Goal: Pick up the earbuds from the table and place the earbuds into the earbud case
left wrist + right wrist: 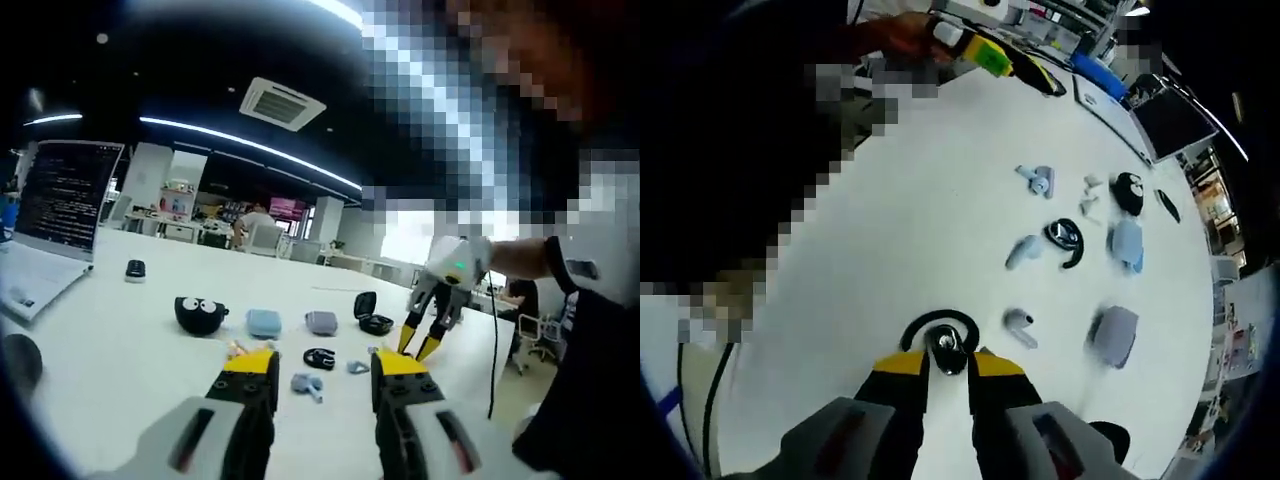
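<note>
My right gripper (948, 368) has its jaws pressed in on a black earbud with an ear hook (944, 343), just above the white table (900, 220). It also hangs beside the open black case (372, 315) as the right gripper (418, 346). My left gripper (325, 375) is open over the table. Past its tips lie a second black earbud (320, 357), a blue-grey earbud (308, 384) and a pale blue one (358, 367). From the right gripper view I see that black earbud (1065, 240), a pale blue earbud (1022, 250) and a grey earbud (1020, 325).
Three shut cases stand in a row: black with eyes (200, 314), light blue (264, 322), grey (322, 322). An open laptop (55, 220) sits at the far left, a small black object (135, 270) beside it. A person's body fills the right side, with a cable (710, 400) hanging.
</note>
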Available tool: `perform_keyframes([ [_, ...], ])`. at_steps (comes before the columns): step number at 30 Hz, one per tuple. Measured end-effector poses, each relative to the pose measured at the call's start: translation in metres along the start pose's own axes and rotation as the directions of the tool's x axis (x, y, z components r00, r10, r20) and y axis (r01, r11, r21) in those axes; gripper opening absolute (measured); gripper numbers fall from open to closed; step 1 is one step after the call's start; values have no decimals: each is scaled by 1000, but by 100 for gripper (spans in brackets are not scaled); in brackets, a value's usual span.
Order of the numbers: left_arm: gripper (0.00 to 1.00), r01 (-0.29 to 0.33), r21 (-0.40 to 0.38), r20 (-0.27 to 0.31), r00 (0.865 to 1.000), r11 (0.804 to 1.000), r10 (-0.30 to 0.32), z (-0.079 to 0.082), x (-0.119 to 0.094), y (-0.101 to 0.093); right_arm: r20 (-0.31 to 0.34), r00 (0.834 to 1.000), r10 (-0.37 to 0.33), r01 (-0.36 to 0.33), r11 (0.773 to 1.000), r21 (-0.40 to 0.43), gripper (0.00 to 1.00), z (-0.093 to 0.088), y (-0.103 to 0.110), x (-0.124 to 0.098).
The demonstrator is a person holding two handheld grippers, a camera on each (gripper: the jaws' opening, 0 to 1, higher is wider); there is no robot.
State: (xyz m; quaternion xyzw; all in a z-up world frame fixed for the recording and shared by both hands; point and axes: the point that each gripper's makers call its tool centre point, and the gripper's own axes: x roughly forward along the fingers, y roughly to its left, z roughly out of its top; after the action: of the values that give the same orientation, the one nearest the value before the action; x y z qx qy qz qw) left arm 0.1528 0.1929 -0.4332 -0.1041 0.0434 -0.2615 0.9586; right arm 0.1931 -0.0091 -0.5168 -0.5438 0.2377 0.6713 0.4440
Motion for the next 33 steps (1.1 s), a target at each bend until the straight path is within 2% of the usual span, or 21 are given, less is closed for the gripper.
perform_keyframes([
  [2,38,2,0,-2,1000,1000,-2,0,1,1,7,1000,15,-15,1000,-27,15,2,1,-1],
  [4,38,0,-1,0,1000,1000,0,1,1,3,20,999,35,-32,992,-119,15,8,5,-2],
  [7,38,-1,0,5,1000,1000,1,3,1,4,-22,998,57,-60,968,-245,15,9,7,-1],
  [13,38,5,-6,0,1000,1000,-5,0,2,3,-65,993,97,-111,957,-268,14,10,2,4],
  [17,38,1,-2,7,1000,1000,-1,2,0,5,-87,985,147,-166,946,-279,13,9,8,4],
  [19,38,7,33,1,1000,999,-7,2,-2,3,-104,982,157,-181,936,-300,13,9,11,5],
  [22,38,9,43,-3,1000,999,-9,2,-3,2,-109,979,175,-199,940,-277,13,9,12,7],
  [26,38,22,39,-5,1000,999,-21,1,-2,-1,-103,977,185,-200,967,-159,12,6,16,5],
  [28,38,29,43,-7,1000,999,-29,1,-1,-2,-77,979,187,-195,974,-113,12,9,19,6],
  [32,38,44,46,-6,999,998,-44,4,1,-6,-37,987,154,-155,988,-17,12,9,21,4],
  [33,38,48,48,-6,999,998,-47,5,1,-7,-19,992,124,-124,992,24,12,8,20,3],
])
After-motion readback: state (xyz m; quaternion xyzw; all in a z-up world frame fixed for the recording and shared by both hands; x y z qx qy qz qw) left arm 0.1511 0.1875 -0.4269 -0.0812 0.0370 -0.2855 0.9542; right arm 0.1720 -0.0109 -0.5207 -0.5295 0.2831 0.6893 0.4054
